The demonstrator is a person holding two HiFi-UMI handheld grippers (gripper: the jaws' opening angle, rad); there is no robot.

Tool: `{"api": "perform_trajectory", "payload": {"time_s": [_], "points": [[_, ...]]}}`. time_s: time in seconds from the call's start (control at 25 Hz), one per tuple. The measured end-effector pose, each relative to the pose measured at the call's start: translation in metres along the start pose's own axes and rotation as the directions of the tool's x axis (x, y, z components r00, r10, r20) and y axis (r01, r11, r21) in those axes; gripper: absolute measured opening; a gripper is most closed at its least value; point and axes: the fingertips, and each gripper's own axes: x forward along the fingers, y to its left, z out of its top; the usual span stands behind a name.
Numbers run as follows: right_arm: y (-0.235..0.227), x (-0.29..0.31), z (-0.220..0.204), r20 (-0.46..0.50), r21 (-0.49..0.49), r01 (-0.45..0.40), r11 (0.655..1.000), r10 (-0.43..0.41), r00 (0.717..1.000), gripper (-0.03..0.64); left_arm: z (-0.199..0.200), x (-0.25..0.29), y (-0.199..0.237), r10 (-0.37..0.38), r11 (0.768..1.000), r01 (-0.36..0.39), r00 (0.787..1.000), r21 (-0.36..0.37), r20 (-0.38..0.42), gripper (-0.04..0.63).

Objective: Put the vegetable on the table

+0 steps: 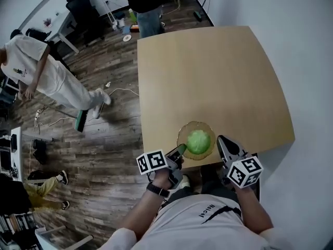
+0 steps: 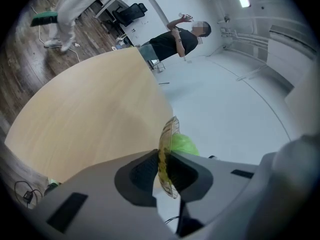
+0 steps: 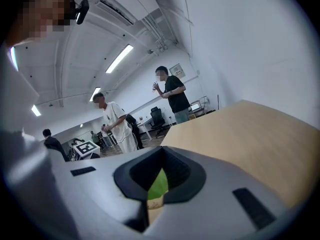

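A round green vegetable lies on an amber glass plate at the near edge of the light wooden table. My left gripper is shut on the plate's near left rim. In the left gripper view the rim stands edge-on between the pads of the left gripper, and the vegetable shows behind it. My right gripper is just right of the plate, jaws together, with nothing seen held. In the right gripper view the vegetable shows through the slit below the right gripper's tips.
The rest of the tabletop beyond the plate is bare wood. A person in white walks on the wooden floor at left, another stands at the table's far end. Cables, a black office chair and desks lie to the left.
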Motion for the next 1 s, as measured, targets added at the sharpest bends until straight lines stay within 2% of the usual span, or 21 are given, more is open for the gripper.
{"api": "perform_trajectory", "payload": {"time_s": [0.16,0.28,0.52,0.8,1.0], "points": [[-0.069,0.053,0.048,-0.022,-0.004,-0.038,0.999,0.038,0.999,0.014,0.049,0.078,-0.012,0.012,1.0,-0.011,1.0,-0.014,0.028,0.052],[-0.107,0.076,0.045,-0.052,0.013,-0.059,0.998,0.059,0.997,0.014,0.061,0.117,0.003,0.033,0.999,-0.032,0.999,-0.016,0.043,0.055],[-0.088,0.074,0.044,-0.088,0.012,-0.058,0.998,0.059,0.994,0.014,0.056,0.109,0.009,-0.015,0.998,0.018,0.998,-0.056,0.055,0.057],[-0.11,0.098,0.01,-0.111,0.036,-0.056,0.998,0.06,0.992,0.014,0.051,0.139,0.05,-0.01,0.997,0.015,0.998,-0.076,0.068,0.06],[-0.128,0.104,0.003,-0.122,0.057,-0.042,0.998,0.049,0.991,0.014,0.047,0.161,0.072,0.011,0.994,-0.004,0.998,-0.109,0.058,0.061]]}}
